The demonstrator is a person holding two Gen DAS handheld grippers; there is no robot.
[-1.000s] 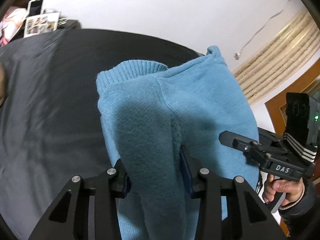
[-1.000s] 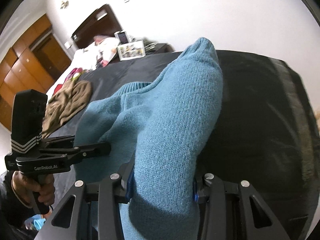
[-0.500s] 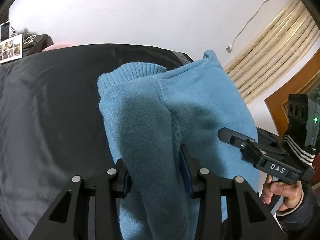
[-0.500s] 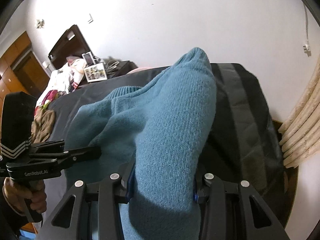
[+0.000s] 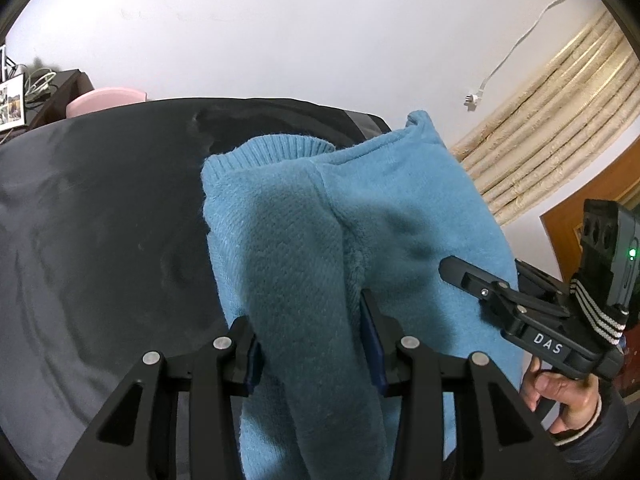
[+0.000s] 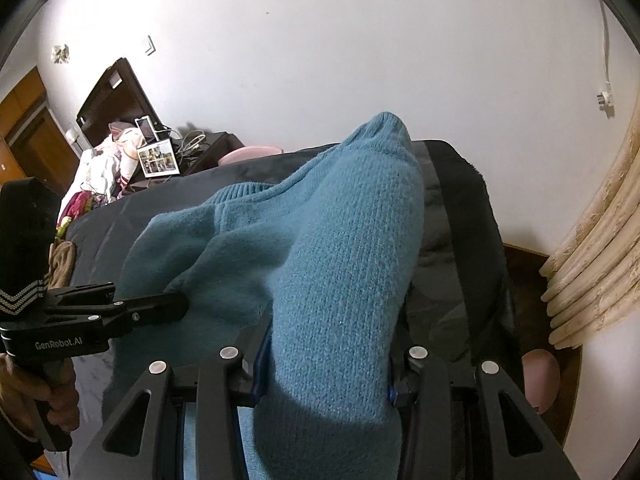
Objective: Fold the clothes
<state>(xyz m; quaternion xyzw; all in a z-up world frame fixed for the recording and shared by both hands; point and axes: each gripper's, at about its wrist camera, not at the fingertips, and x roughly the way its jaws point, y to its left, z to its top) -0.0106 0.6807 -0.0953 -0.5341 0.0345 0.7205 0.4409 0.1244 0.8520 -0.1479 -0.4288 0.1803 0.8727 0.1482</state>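
Blue knit sweater point(image 5: 384, 216) is bunched and held up over the dark bedspread point(image 5: 100, 220), ribbed neckline point(image 5: 276, 150) toward the far wall. Left gripper point(image 5: 312, 344) has a thick fold of it between its jaws; jaws are opening, though the knit fills the gap and both pads touch it. Right gripper point(image 6: 326, 360) is clamped on another thick fold of the sweater, fabric packed tight between both pads and spilling over them. In the left wrist view the right gripper sits just beside the sweater's right edge, gripped by a hand point(image 5: 560, 396) in a dark sleeve. Past the bed: white wall point(image 6: 320, 60), beige curtain point(image 6: 600, 260), dark headboard point(image 6: 116, 100), photo frame point(image 6: 158, 158), pile of clothes point(image 6: 100, 168).
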